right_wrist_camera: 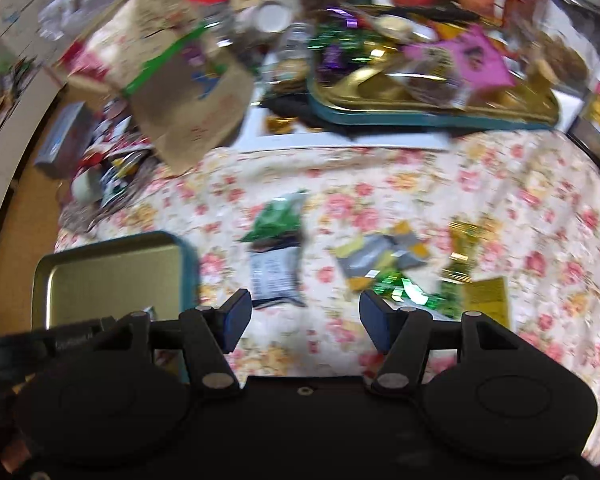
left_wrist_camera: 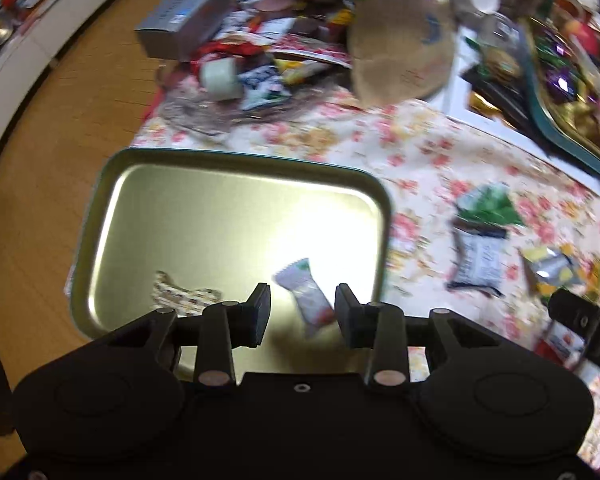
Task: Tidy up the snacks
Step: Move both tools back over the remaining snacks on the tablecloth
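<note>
A gold tin tray with a teal rim point(left_wrist_camera: 236, 208) lies on the floral cloth, also at lower left in the right wrist view point(right_wrist_camera: 112, 272). In it lie a white, red and green wrapped candy point(left_wrist_camera: 310, 298) and a patterned candy point(left_wrist_camera: 184, 296). My left gripper point(left_wrist_camera: 303, 316) is open above the tray, the white candy between its fingers and loose. My right gripper point(right_wrist_camera: 305, 322) is open and empty above the cloth. Ahead of it lie a green and grey packet point(right_wrist_camera: 278, 248), a grey and yellow packet point(right_wrist_camera: 376, 256), green foil candy point(right_wrist_camera: 404, 290) and gold wrappers point(right_wrist_camera: 466, 248).
A second tray heaped with sweets point(right_wrist_camera: 432, 92) stands at the back right. A brown paper bag point(right_wrist_camera: 180, 80), a grey box point(left_wrist_camera: 184, 16) and a pile of wrappers point(left_wrist_camera: 260, 64) crowd the back left. The wooden floor point(left_wrist_camera: 40, 200) lies left of the table edge.
</note>
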A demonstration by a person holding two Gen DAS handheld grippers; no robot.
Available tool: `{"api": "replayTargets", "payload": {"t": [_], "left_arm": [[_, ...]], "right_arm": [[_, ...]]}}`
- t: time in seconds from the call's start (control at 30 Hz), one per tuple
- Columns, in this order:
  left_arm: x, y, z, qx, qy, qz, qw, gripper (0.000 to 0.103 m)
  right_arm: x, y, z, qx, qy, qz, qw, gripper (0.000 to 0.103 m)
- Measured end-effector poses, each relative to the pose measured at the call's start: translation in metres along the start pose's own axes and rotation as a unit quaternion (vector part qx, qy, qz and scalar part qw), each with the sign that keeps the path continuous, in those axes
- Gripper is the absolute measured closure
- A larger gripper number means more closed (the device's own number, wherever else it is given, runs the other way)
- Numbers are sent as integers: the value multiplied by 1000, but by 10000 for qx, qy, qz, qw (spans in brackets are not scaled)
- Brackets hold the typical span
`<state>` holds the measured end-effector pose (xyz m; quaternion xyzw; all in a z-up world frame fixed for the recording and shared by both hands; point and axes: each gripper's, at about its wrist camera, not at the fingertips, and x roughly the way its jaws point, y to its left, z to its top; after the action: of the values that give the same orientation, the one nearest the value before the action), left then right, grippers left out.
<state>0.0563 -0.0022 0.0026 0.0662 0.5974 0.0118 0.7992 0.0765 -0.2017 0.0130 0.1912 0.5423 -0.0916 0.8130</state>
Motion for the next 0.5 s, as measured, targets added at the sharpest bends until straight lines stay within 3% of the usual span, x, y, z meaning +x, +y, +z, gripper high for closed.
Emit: {"api": "replayTargets", "payload": {"t": [0.5], "left_arm": [[-11,-91,-12,703,213,-544,9958,57]], "right_arm": [[-13,-108,0,966,205,-702,9926,39]]}}
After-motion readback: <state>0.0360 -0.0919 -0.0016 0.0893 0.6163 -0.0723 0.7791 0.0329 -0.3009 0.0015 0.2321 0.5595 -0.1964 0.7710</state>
